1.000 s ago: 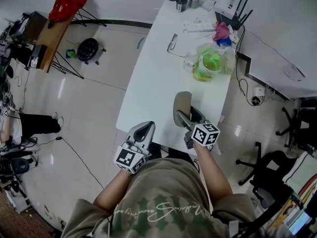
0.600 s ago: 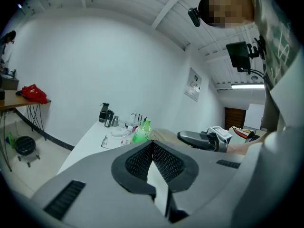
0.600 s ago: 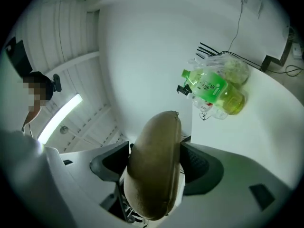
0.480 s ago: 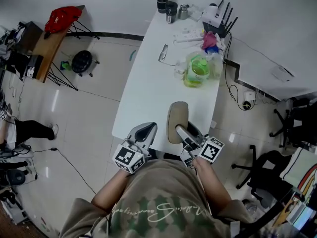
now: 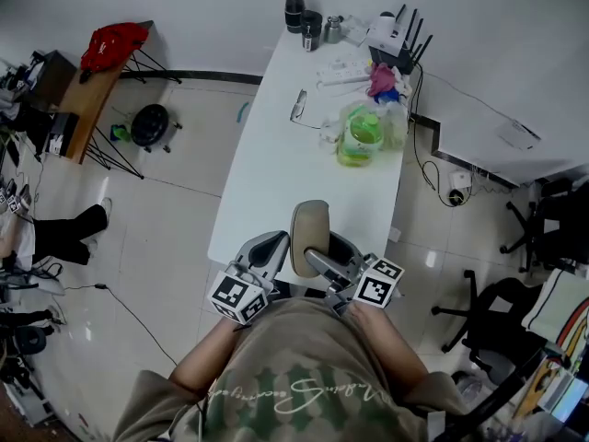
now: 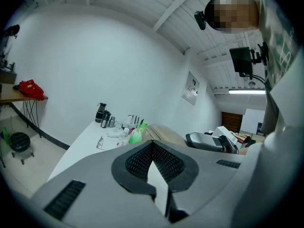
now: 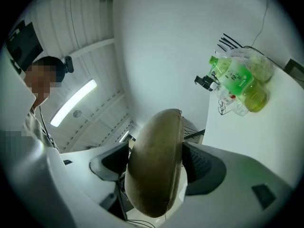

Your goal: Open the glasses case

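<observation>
The glasses case, olive-brown and not yet opened, is clamped between the jaws of the right gripper and held in the air over the near end of the white table. Just to its left is the left gripper, its jaws closed together with nothing between them. Farther along the table stand a green bottle and a pair of glasses.
</observation>
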Available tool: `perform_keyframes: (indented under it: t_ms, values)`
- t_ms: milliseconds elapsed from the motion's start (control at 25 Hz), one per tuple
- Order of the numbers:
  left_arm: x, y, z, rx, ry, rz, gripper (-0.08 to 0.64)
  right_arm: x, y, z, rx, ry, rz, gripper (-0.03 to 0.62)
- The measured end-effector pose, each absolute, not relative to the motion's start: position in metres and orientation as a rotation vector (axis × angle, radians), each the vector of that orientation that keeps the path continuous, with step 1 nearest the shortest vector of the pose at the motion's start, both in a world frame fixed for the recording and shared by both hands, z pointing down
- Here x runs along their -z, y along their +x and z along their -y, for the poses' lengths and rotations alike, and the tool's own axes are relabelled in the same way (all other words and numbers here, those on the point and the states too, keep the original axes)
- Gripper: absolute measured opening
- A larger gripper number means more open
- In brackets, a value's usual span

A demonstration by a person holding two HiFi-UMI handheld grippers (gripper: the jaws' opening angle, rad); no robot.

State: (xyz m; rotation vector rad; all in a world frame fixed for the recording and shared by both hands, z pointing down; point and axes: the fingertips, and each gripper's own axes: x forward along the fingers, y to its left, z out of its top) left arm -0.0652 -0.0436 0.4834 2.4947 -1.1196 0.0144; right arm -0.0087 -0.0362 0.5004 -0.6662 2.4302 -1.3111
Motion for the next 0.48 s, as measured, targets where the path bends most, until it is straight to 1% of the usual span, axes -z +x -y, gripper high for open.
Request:
perform_keyframes:
  t_ms: [240, 480]
  values:
    - [-0.479, -0.072, 0.037, 0.007, 2.515, 1.112, 0.005, -0.512, -0.029, 0.029, 1.354, -0.636, -2.588, 0.345]
    - [-0.475, -0.067, 0.033, 0.032, 2.523, 1.073, 0.006, -0.516, -0.031, 0.032, 1.39, -0.652, -2.516, 0.346]
